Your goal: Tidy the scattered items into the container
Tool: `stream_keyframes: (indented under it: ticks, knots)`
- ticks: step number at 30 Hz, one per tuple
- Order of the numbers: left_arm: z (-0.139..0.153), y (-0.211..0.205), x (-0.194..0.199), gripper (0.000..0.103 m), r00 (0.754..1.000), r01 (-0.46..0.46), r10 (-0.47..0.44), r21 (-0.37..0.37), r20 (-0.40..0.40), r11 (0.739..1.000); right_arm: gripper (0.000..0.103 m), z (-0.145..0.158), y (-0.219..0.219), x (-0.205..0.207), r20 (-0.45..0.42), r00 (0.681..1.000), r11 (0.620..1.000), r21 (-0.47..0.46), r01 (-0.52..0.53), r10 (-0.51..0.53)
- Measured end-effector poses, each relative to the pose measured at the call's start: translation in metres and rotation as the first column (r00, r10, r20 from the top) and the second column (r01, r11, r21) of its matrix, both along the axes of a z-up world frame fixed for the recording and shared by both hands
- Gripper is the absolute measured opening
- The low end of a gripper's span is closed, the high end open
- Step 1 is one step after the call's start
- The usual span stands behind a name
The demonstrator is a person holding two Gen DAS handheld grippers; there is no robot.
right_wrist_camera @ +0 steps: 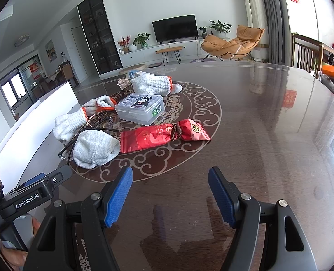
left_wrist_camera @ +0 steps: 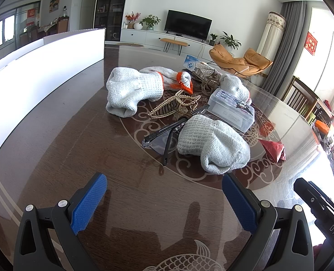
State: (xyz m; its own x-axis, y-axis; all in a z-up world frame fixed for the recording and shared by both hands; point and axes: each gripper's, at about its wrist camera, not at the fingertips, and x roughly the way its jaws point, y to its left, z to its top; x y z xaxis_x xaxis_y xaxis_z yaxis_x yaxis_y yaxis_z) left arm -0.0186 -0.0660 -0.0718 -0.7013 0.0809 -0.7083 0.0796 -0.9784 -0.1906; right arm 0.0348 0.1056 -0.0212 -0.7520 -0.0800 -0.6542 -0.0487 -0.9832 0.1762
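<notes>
Several white knitted gloves with orange cuffs lie in a heap at the middle of the dark table. Among them are a gold hair claw, black-framed glasses and a clear plastic box with a cartoon sticker. A red packet with a brown hair tie around it lies to their right. The white container stands along the left. My left gripper and right gripper hover open, short of the heap, holding nothing.
A blue-and-white box and a glittery silver item sit behind the heap. The glossy table stretches bare to the right. Wooden chairs stand at its far right edge. A hand grips the left tool's handle.
</notes>
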Motion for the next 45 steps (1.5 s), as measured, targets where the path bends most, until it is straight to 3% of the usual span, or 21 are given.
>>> stream_keyframes:
  ticks: [45]
  knots:
    - [-0.0002,-0.0002,-0.0004,0.103,1.0,0.003,-0.003,0.0,0.0,1.0,0.071,0.0013,0.0044,0.0032,-0.008,1.0,1.0,-0.017,0.006,-0.006]
